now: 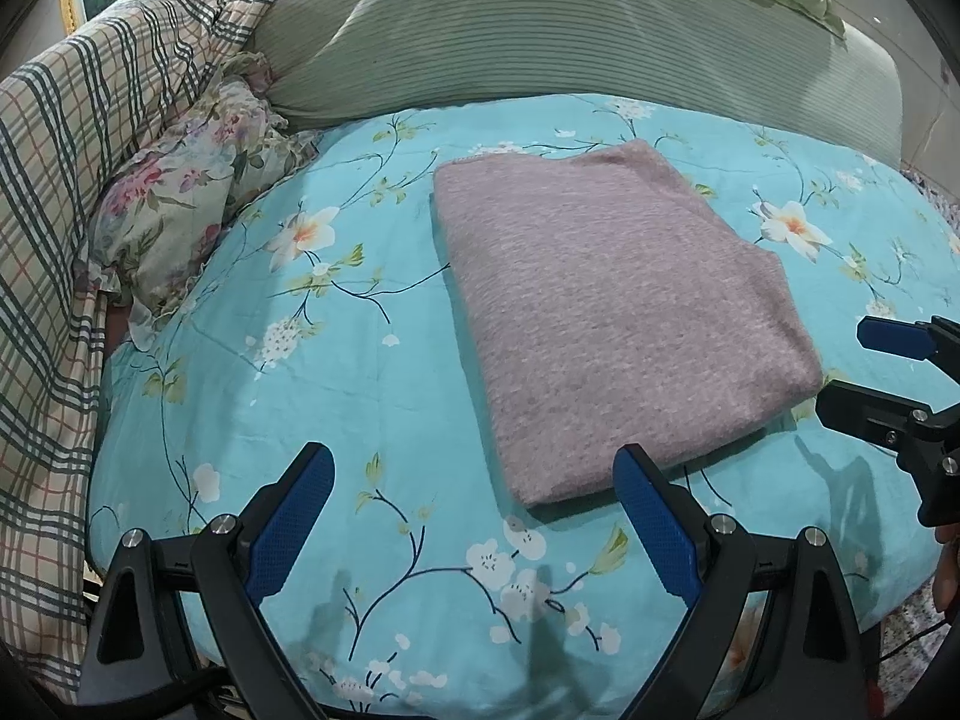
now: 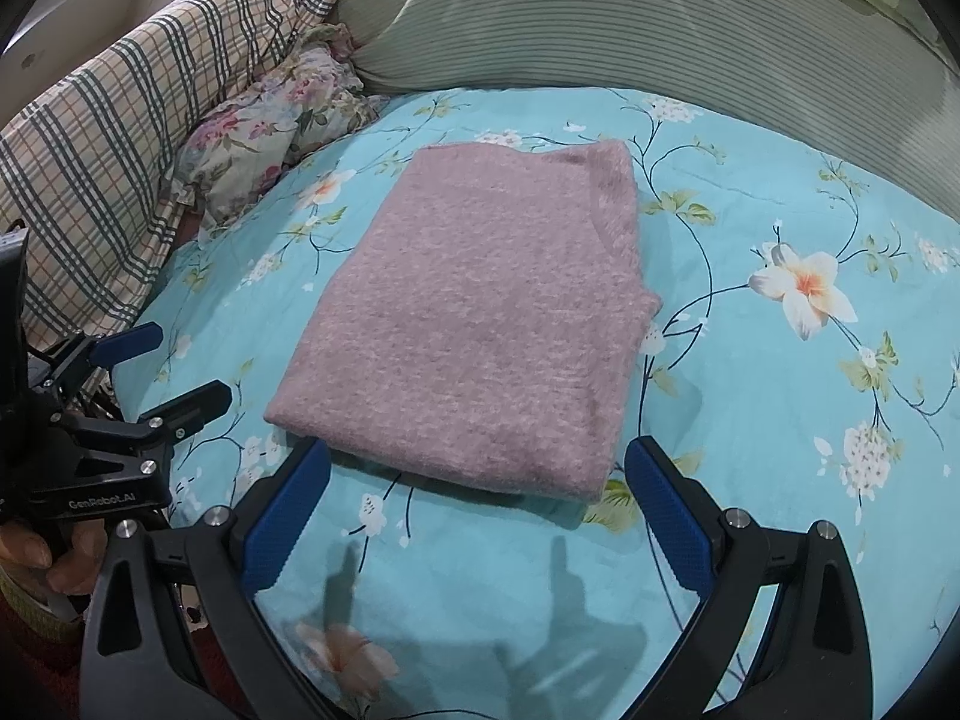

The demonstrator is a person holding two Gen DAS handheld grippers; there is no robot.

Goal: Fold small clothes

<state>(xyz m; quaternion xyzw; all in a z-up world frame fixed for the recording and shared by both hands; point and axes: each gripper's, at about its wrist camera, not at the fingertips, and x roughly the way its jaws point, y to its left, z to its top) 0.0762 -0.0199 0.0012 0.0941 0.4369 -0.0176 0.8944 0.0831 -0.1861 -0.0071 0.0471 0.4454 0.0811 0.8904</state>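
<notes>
Item: one small mauve knit garment [image 1: 606,306], folded into a compact rectangle, lying flat near the middle of a bed covered by a turquoise floral sheet [image 1: 336,420]. Far side: a green ribbed pillow [image 1: 540,42]; far left: a plaid quilt [image 1: 78,138] and a floral cushion [image 1: 180,204]. Left gripper [image 1: 474,516]: jaws spread wide, holding nothing, hovering at the garment's near edge. Right gripper [image 2: 477,510]: likewise spread wide and empty, its jaws framing the near hem without a visible grip. Condition: fold appears complete or nearly so. Risks: a gripper pad catching the fuzzy knit could drag the top layer and open the fold; the soft bed gives under pressure, so pressing down may skew the stack. Markings: "GenRobot.AI" on the left gripper body, read in the right wrist view; no garment label visible.
</notes>
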